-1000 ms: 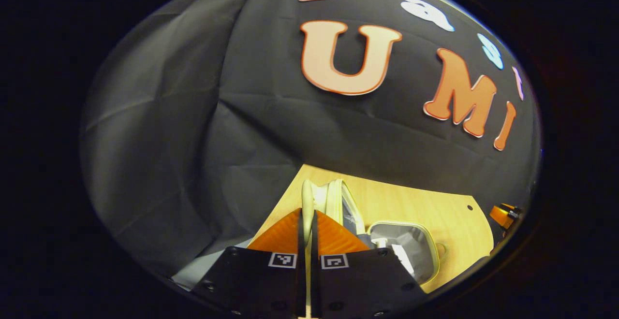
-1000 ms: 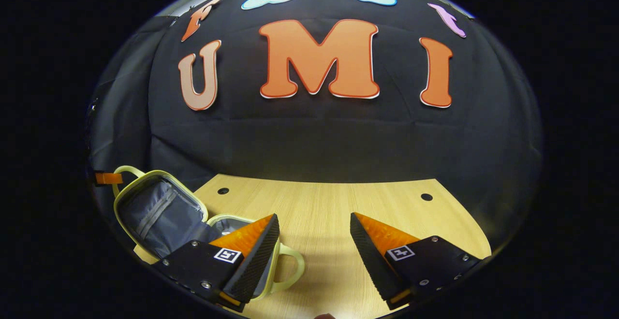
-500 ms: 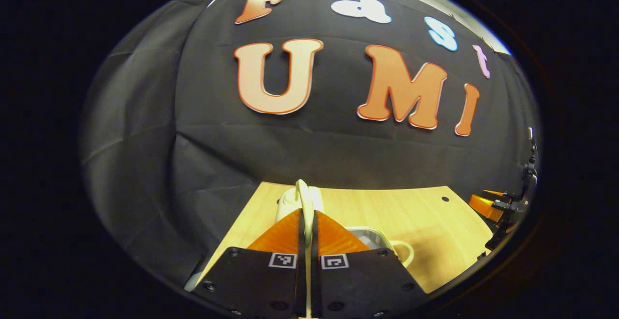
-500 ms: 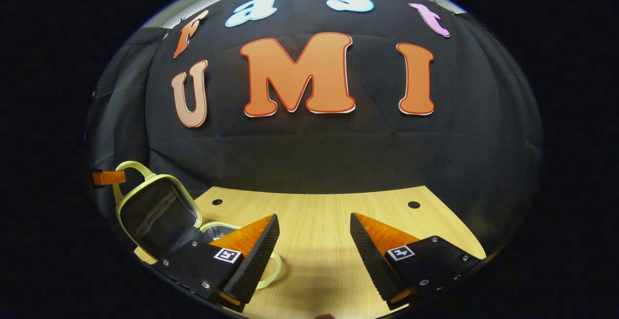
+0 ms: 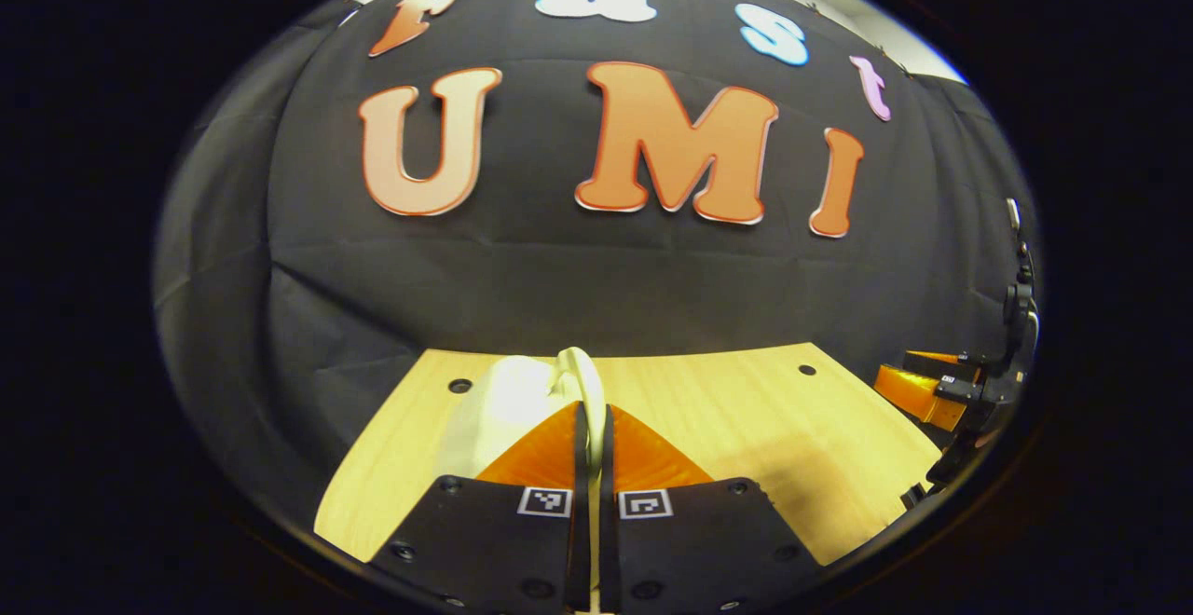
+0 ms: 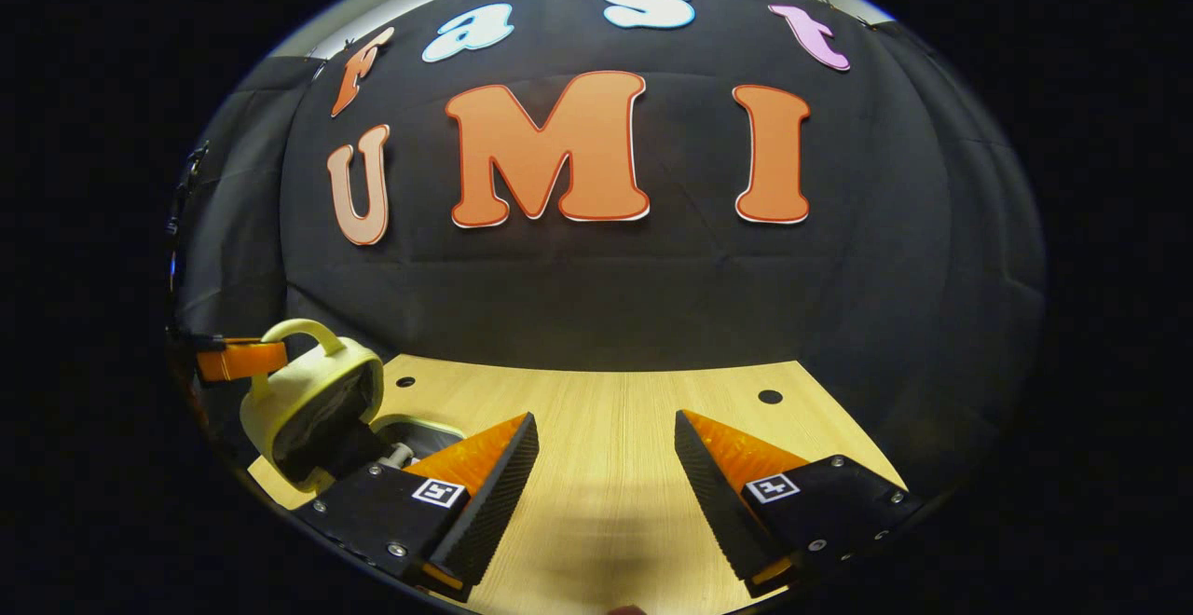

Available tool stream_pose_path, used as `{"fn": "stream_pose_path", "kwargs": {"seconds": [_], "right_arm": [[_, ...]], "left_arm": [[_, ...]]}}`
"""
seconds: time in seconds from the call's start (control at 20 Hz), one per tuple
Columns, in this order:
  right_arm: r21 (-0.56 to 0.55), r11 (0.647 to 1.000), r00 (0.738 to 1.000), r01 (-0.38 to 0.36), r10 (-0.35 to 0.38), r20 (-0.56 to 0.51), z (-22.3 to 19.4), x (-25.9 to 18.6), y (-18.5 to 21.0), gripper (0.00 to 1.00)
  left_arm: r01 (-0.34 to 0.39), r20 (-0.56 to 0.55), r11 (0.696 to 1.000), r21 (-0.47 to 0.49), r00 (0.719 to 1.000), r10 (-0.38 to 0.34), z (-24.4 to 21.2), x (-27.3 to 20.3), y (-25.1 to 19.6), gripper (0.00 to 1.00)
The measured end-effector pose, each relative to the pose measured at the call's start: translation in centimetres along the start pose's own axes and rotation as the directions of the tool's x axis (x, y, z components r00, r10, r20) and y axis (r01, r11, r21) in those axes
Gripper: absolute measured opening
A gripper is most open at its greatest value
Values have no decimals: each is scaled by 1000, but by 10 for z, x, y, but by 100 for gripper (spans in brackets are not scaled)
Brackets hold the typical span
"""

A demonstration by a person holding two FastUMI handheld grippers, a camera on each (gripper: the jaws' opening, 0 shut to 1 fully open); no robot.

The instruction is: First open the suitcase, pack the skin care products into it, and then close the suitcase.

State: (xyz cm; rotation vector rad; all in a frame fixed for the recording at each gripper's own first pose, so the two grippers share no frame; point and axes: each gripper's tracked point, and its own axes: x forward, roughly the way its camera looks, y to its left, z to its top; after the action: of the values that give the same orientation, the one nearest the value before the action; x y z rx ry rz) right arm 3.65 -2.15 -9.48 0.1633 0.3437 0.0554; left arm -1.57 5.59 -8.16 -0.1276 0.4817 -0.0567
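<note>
I had my left claw [image 5: 593,429] pinching the pale yellow suitcase lid's handle [image 5: 585,382], lid [image 6: 312,401] half lowered; right claw [image 6: 606,466] spread; closing remained.

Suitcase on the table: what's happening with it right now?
A person is working two handheld tongs. The left tongs are shut on the handle of the small pale yellow suitcase, holding its lid tilted partway over the base on the wooden table. Through the gap in the right gripper view something pale sits inside; I can't tell what. The right tongs are open over bare table, holding nothing. The suitcase isn't closed yet.
</note>
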Motion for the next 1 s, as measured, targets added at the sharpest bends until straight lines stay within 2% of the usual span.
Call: {"fn": "stream_pose_path", "kwargs": {"seconds": [0.35,0.55,0.7,0.85,0.95,1.0], "right_arm": [[12,1000,1000,20,-19,-18,-16,-15,-35,94],[6,999,999,35,-35,-35,-26,-22,-53,94],[-1,999,998,44,-43,-51,-34,-23,-66,94],[-7,999,997,47,-47,-60,-36,-24,-76,94],[-10,999,997,47,-47,-63,-37,-23,-80,94],[-13,999,997,46,-46,-65,-38,-24,-81,94]], "left_arm": [[60,-52,998,-10,997,-60,-64,41,-75,4],[72,-101,997,-17,992,-73,-106,69,-102,5],[65,-157,998,-15,985,-66,-143,88,-118,5],[44,-182,998,32,982,-38,-166,98,-126,4],[61,-194,997,39,980,-52,-173,100,-135,8],[63,-192,998,29,980,-56,-173,99,-137,22]]}}
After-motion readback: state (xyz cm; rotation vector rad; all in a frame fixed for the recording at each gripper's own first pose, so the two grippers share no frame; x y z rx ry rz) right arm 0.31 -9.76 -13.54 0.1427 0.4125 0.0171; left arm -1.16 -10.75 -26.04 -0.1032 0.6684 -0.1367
